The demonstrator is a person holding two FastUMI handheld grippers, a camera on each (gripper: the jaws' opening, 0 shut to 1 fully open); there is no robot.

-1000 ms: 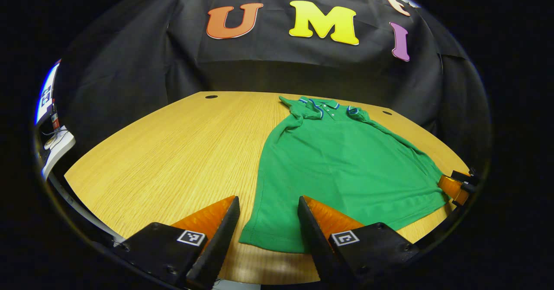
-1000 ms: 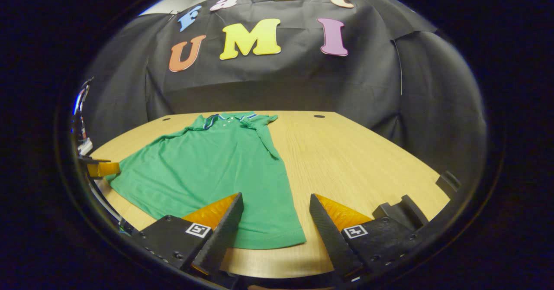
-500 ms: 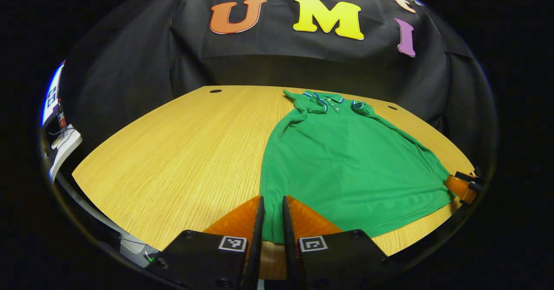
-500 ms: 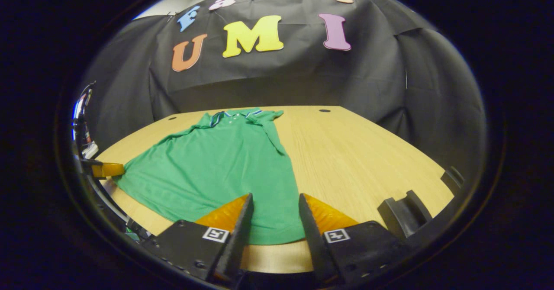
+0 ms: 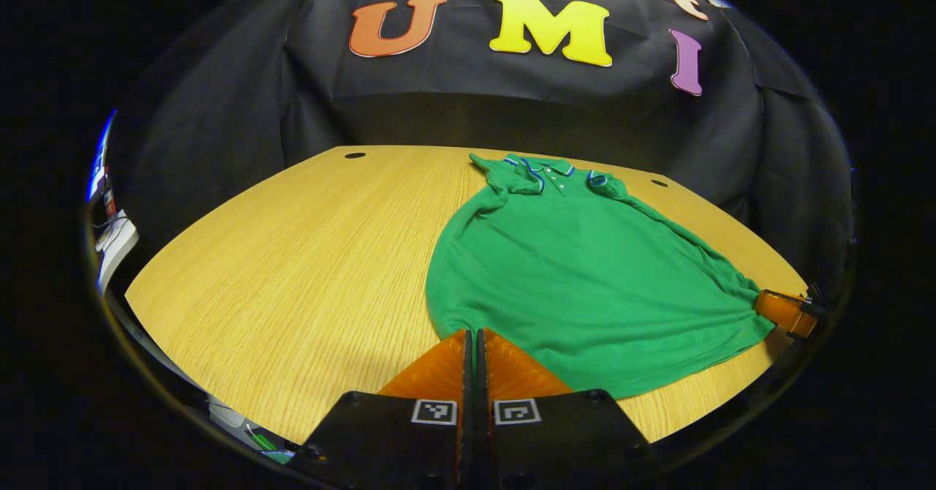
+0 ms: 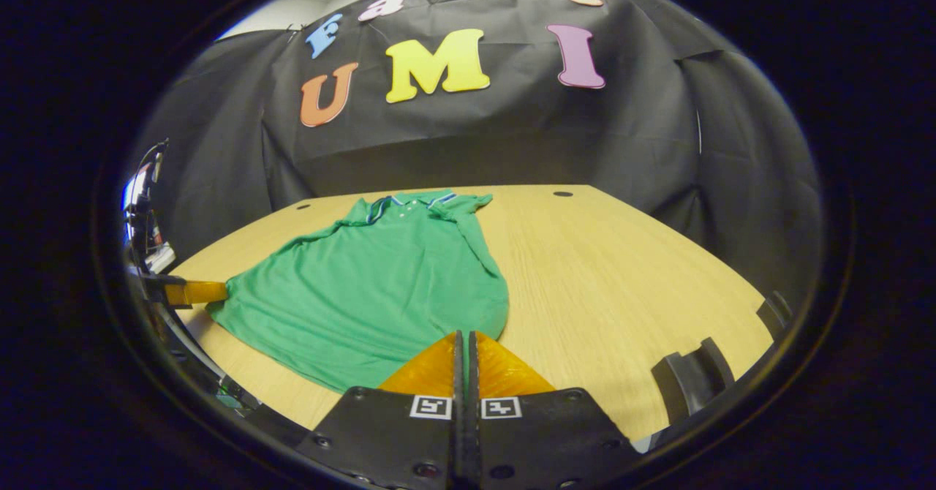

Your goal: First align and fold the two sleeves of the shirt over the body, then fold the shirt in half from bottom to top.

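Note:
A green polo shirt (image 5: 585, 270) lies flat on the wooden table (image 5: 292, 256), its collar (image 5: 550, 170) at the far end and both sleeves tucked in beside it. My left gripper (image 5: 472, 333) is shut on the shirt's near left hem corner, which puckers upward at the fingertips. At the far right of this view, my right gripper (image 5: 786, 313) pinches the other hem corner. In the right gripper view, the right gripper (image 6: 462, 335) is shut on the near right corner of the shirt (image 6: 365, 285), and the left gripper (image 6: 194, 292) holds the far-left corner.
The table (image 6: 621, 270) has small cable holes near its back edge (image 5: 355, 155) (image 6: 563, 194). A black bracket (image 6: 687, 387) sits at the near right edge in the right gripper view. White equipment (image 5: 113, 238) stands off the table to the left.
Both grippers went from open to shut, each on a bottom hem corner. The hem has drawn in and bunched at the two corners.

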